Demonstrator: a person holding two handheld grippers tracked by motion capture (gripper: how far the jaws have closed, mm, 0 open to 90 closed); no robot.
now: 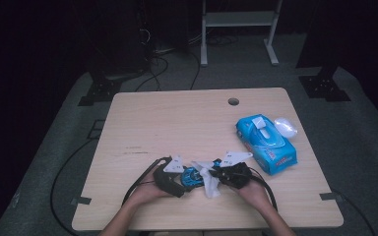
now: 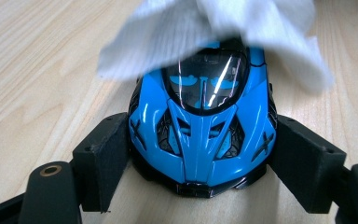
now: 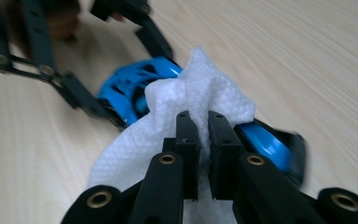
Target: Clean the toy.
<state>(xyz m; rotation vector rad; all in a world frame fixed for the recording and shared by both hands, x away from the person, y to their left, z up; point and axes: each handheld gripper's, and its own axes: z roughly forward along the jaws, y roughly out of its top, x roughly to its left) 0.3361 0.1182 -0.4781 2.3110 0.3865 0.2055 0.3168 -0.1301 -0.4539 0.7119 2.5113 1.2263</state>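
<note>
Wipe (image 3: 200,93) atop toy car (image 2: 200,135)

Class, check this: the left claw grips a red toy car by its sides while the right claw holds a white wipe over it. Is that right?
Not quite: the toy car is blue, as the left gripper view shows. The left claw does grip its sides, and the right claw does hold the white wipe over it.

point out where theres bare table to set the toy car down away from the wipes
The widest bare patch runs from the table far left corner toward the cable hole. The near left corner is also free. It is crowded at the near middle, where the left gripper clamps the blue toy car and the right gripper pinches a white wipe; the wipes pack fills the right.
</note>
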